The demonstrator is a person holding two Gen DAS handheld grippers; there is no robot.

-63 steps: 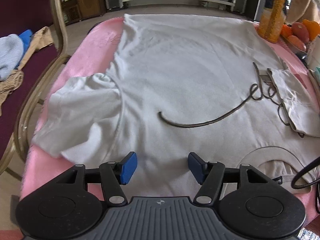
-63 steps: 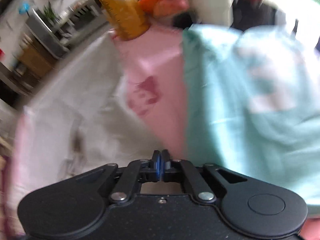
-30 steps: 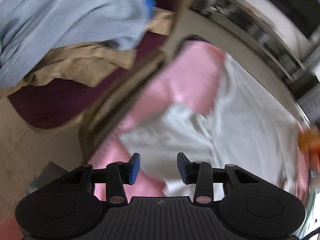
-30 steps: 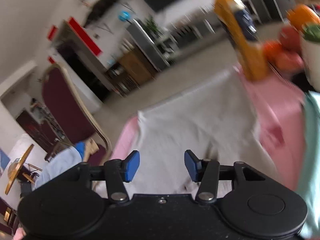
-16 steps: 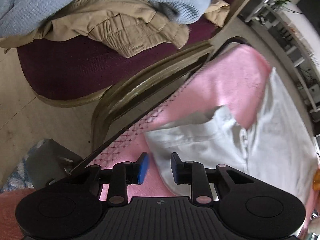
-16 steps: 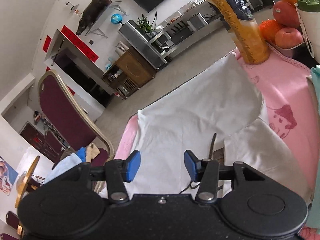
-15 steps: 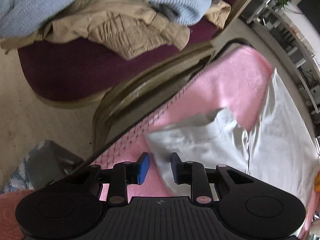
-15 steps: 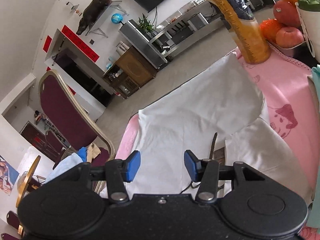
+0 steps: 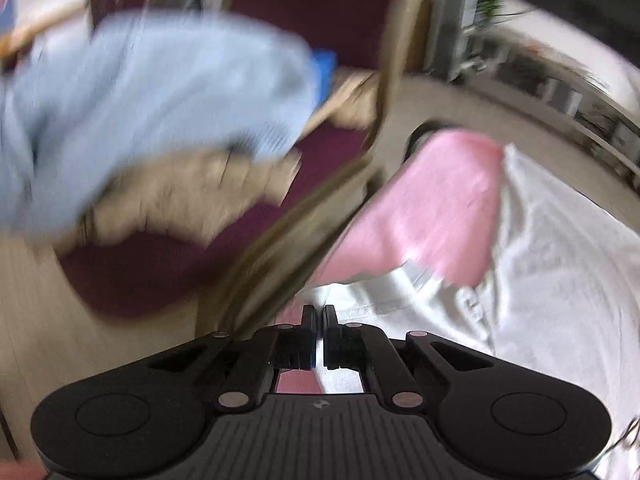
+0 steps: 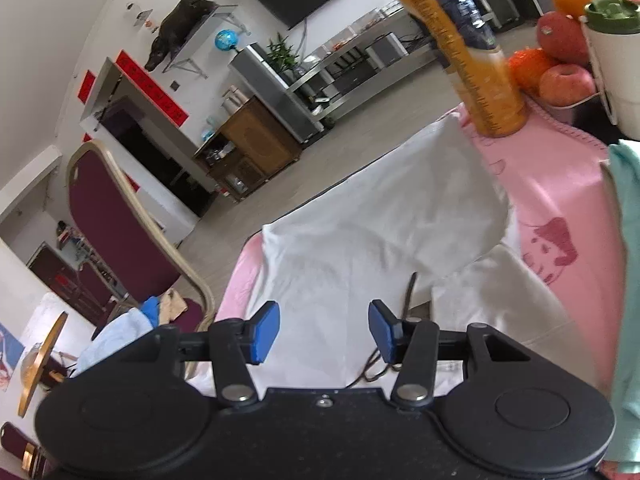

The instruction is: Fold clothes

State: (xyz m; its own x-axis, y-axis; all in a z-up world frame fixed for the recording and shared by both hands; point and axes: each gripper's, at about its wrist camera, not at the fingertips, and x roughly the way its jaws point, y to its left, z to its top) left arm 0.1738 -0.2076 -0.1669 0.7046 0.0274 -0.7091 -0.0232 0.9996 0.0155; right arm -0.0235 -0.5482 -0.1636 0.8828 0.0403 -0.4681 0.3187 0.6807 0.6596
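A white T-shirt [image 9: 560, 280] lies spread on a pink blanket [image 9: 432, 208] over the table. My left gripper [image 9: 319, 320] is shut on the edge of the shirt's left sleeve [image 9: 384, 300] at the table's left side; the view is blurred by motion. In the right wrist view the same T-shirt [image 10: 360, 248] lies flat, its right sleeve [image 10: 500, 296] folded inward. My right gripper [image 10: 324, 332] is open and empty above the shirt near the collar end. A dark cord [image 10: 406, 292] lies on the shirt.
A maroon chair [image 9: 168, 264] with blue and tan clothes [image 9: 140, 112] stands left of the table. An orange bottle [image 10: 464, 48], fruit [image 10: 560, 60] and a white cup [image 10: 616, 56] stand at the far right corner. A teal garment [image 10: 628, 280] lies at right.
My left gripper has closed on the sleeve edge and swung up and to the right, blurring the view. My right gripper has stayed open and nearly still.
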